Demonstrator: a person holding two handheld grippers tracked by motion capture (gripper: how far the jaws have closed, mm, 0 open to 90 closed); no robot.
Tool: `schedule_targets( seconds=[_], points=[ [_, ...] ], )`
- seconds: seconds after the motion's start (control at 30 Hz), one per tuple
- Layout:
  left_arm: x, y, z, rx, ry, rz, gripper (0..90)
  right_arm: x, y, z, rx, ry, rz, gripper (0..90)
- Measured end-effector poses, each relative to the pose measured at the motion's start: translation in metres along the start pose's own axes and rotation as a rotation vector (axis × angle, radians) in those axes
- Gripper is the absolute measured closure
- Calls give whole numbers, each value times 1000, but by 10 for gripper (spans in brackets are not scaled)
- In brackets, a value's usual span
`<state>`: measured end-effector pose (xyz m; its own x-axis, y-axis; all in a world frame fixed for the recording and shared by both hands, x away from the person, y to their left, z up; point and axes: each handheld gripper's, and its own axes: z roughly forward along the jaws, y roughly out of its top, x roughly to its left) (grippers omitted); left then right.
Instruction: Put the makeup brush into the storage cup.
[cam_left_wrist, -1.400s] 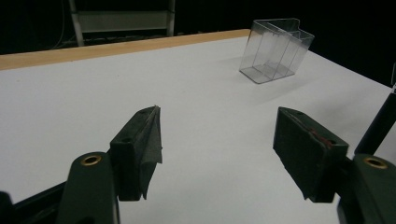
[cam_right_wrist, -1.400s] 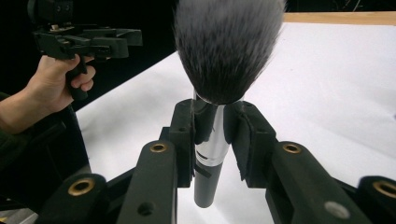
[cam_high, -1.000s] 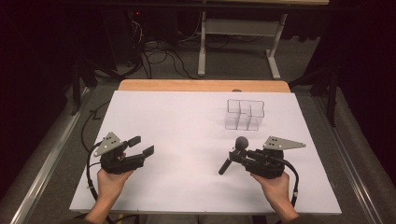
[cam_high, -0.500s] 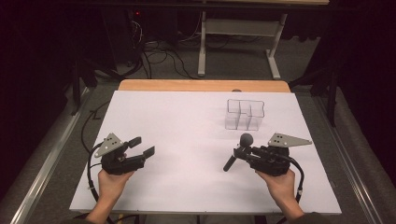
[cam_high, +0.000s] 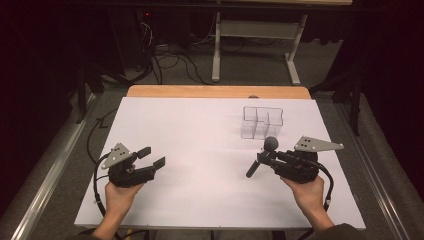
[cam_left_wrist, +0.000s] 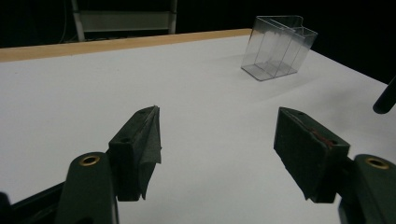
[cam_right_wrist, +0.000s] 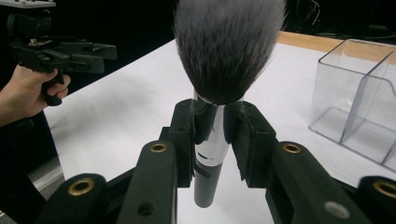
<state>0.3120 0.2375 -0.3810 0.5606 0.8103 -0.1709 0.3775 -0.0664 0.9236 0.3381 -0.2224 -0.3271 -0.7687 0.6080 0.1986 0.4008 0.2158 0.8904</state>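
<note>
From above, the right gripper (cam_high: 263, 161) pinches a brush (cam_high: 261, 158) near the right side of the white table (cam_high: 200, 150), bristles pointing up and away, handle end slanting down toward the tabletop. The clear organizer (cam_high: 262, 122) stands just beyond it, apart from the bristles. The left gripper (cam_high: 151, 157) hovers well off on the left, jaws spread with nothing between them. Along the left gripper's own view, its two pads (cam_left_wrist: 144, 140) stand wide apart over bare table, and the organizer (cam_left_wrist: 279, 46) sits far off to the upper right, its dividers plain to see. In the right gripper view, the jaws squeeze the brush (cam_right_wrist: 219, 88) at its silver collar, just under the bristles, with the dark handle hanging below the pads; the organizer (cam_right_wrist: 355, 107) is close on the right, and the other hand (cam_right_wrist: 28, 93) holds its gripper off to the left. My worry is the grip: the collar looks smooth and round, so the brush could swivel or slip if it is tilted toward a compartment. The organizer looks light and nothing braces it, so a bump from the handle on a divider or wall could push it away or tip it.
</note>
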Motion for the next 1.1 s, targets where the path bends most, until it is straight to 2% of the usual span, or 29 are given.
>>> schedule_targets(
  seconds=[1.1],
  points=[
    [-1, 0, 0, 3, -2, 4, 320, -22, 21, -11, -31, -80, 25, 730]
  ],
)
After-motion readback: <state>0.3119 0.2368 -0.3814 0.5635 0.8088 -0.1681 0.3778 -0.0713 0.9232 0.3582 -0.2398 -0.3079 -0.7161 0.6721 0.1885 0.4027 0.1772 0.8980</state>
